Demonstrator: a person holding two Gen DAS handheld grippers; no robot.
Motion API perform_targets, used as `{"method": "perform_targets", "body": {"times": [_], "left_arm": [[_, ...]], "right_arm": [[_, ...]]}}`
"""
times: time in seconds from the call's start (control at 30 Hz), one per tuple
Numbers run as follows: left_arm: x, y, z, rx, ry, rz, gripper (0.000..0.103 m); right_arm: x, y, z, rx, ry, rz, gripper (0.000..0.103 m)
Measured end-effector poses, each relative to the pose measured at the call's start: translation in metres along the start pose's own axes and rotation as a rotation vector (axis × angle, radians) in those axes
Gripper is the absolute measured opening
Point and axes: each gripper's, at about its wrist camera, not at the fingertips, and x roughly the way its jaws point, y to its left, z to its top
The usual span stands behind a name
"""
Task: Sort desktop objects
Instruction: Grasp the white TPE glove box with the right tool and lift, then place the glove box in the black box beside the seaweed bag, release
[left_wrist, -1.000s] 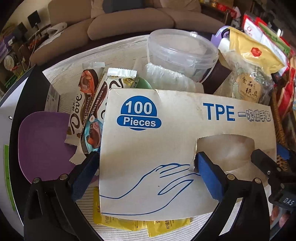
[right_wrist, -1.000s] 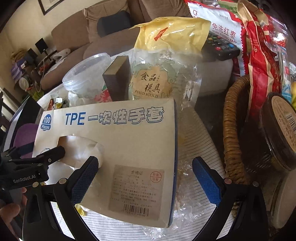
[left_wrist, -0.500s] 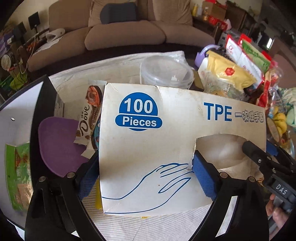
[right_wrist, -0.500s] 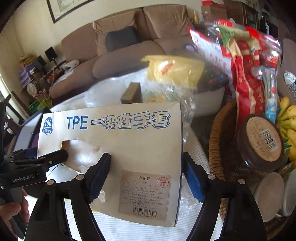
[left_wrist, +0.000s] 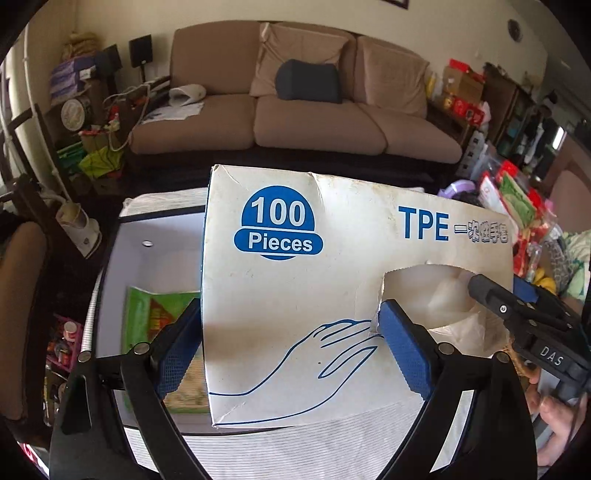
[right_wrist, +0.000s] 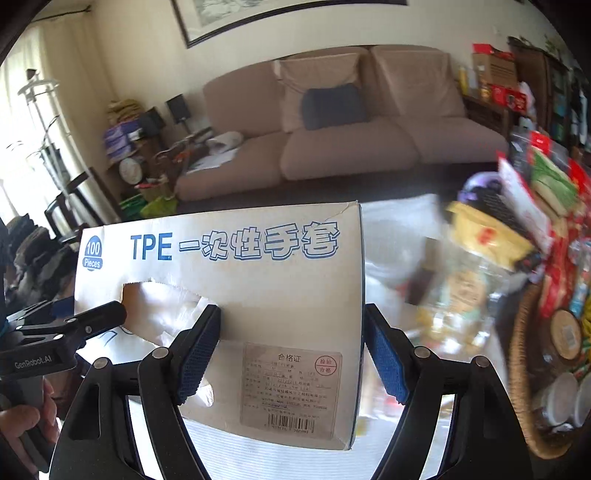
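Note:
A white cardboard glove box (left_wrist: 332, 277) printed "100 Pieces" and "TPE" hangs above the table, carried between both grippers. My left gripper (left_wrist: 288, 321) is shut on its left half. One pad presses the left end and the other sits in the torn dispensing hole. In the right wrist view the same box (right_wrist: 258, 295) fills the middle. My right gripper (right_wrist: 291, 317) is shut on its right half, with one pad at the hole's edge and one on the right end. Each gripper shows in the other's view, the right gripper (left_wrist: 517, 314) and the left gripper (right_wrist: 74, 325).
Below left stands a white-lined bin (left_wrist: 155, 236) holding a green packet (left_wrist: 155, 314). A striped tablecloth (left_wrist: 295, 450) lies under the box. Snack bags (right_wrist: 491, 232) and a wicker basket (right_wrist: 521, 369) crowd the right. A sofa (left_wrist: 314, 122) stands behind.
Both grippers closed on the glove box and lifted it off the table, up and leftward. The chocolate bars and clear tub beneath dropped out of view; the white bin came into view.

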Motion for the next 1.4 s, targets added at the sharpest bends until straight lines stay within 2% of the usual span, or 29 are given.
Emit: {"method": "perform_targets", "body": {"times": [0.1, 0.2, 0.33, 0.43, 0.6, 0.77, 0.83, 0.97, 1.07, 1.2, 1.27, 1.4], "left_arm": [[-0.006, 0.061, 0.010, -0.033, 0.000, 0.056, 0.092], [0.004, 0.121, 0.014, -0.073, 0.020, 0.089, 0.092], [0.040, 0.184, 0.015, -0.130, 0.053, 0.096, 0.091], [0.084, 0.208, 0.018, -0.166, 0.089, 0.083, 0.091], [0.154, 0.214, 0.023, -0.169, 0.137, 0.082, 0.092], [0.194, 0.194, 0.035, -0.036, 0.153, 0.169, 0.094], [0.202, 0.186, 0.037, -0.019, 0.172, 0.161, 0.094], [0.199, 0.176, 0.040, 0.022, 0.148, 0.192, 0.094], [0.187, 0.178, 0.041, -0.002, 0.134, 0.165, 0.094], [0.170, 0.184, 0.035, -0.028, 0.148, 0.120, 0.094], [0.160, 0.186, 0.028, -0.047, 0.165, 0.086, 0.094], [0.144, 0.185, 0.010, -0.032, 0.186, 0.074, 0.094]], "right_arm": [[0.033, 0.045, 0.007, 0.008, 0.037, 0.064, 0.079], [0.076, 0.086, 0.010, 0.001, 0.085, 0.101, 0.079], [0.134, 0.123, 0.014, -0.026, 0.137, 0.098, 0.079], [0.174, 0.140, 0.018, -0.058, 0.171, 0.062, 0.079], [0.230, 0.148, 0.025, -0.107, 0.217, -0.014, 0.080], [0.266, 0.156, 0.024, -0.248, 0.247, -0.109, 0.079], [0.270, 0.161, 0.021, -0.307, 0.237, -0.144, 0.079], [0.266, 0.168, 0.019, -0.396, 0.187, -0.193, 0.080], [0.255, 0.164, 0.020, -0.383, 0.154, -0.164, 0.080], [0.244, 0.161, 0.019, -0.359, 0.173, -0.098, 0.080], [0.236, 0.163, 0.013, -0.386, 0.181, -0.079, 0.078], [0.219, 0.168, 0.000, -0.434, 0.189, -0.070, 0.078]]}}
